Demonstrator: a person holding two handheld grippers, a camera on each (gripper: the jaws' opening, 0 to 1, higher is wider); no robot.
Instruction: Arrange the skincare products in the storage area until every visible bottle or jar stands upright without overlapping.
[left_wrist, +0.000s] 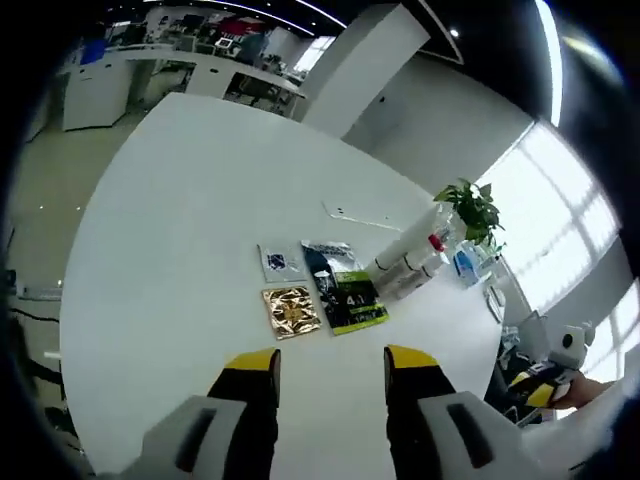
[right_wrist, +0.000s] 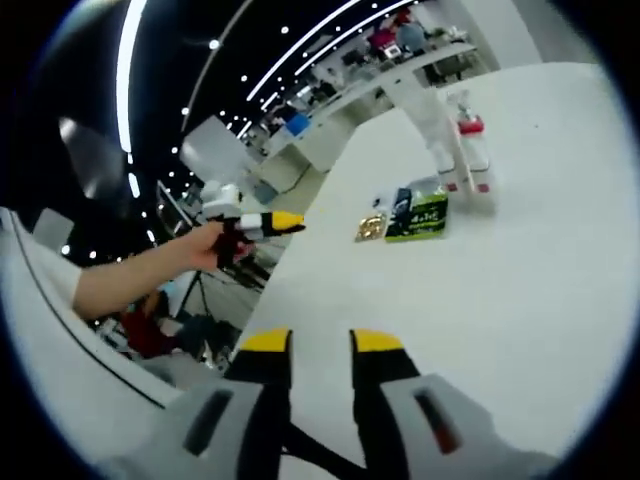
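Observation:
A tall white bottle (right_wrist: 432, 128) and a shorter clear bottle with a red cap (right_wrist: 472, 152) stand close together far out on the white table (right_wrist: 540, 300). In the left gripper view the same white bottle (left_wrist: 398, 262) and red-capped bottle (left_wrist: 428, 250) lie beyond a black-and-green packet (left_wrist: 346, 290). My left gripper (left_wrist: 330, 366) hovers over the table short of the packets, open and holding nothing. My right gripper (right_wrist: 320, 345) is open too, a narrower gap, well short of the bottles. A hand holds the left gripper (right_wrist: 262, 224) out at the left.
A gold sachet (left_wrist: 291, 311) and a small blue-and-white sachet (left_wrist: 280, 262) lie flat beside the packet. A potted plant (left_wrist: 472, 208) and a blue item (left_wrist: 465, 265) sit behind the bottles near the table edge. The right gripper (left_wrist: 545, 385) shows at the lower right.

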